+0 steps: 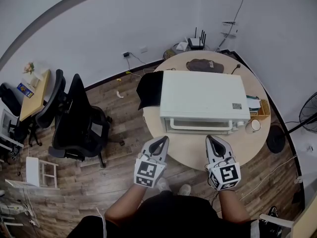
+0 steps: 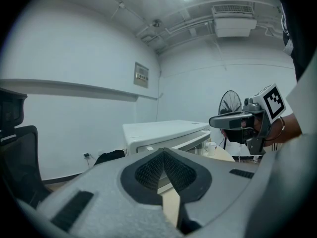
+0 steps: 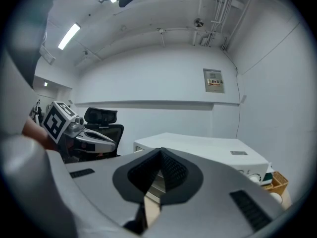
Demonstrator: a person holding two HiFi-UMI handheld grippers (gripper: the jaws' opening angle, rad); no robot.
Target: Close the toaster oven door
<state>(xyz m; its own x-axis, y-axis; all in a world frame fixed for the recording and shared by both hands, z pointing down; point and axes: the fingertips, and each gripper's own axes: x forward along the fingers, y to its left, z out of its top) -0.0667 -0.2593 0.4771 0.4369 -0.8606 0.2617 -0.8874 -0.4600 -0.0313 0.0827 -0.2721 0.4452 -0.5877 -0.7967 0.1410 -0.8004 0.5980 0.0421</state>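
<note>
Toaster oven (image 1: 203, 100) sits on the round table (image 1: 195, 157), its door (image 1: 200, 125) facing me and looking shut. I hold the left gripper (image 1: 163, 140) and right gripper (image 1: 211, 139) just before it, apart, each with jaws pressed together on nothing.

The toaster oven (image 1: 203, 100) is showing plain white against the pale beige tabletop (image 1: 198, 155). The left tool (image 1: 162, 140) and right tool (image 1: 211, 139) are wearing light grey with black meshed pads and black-and-white square markers. The floor (image 1: 109, 177) is showing brown wood planks, and the office chairs (image 1: 79, 118) at left are showing black.
</note>
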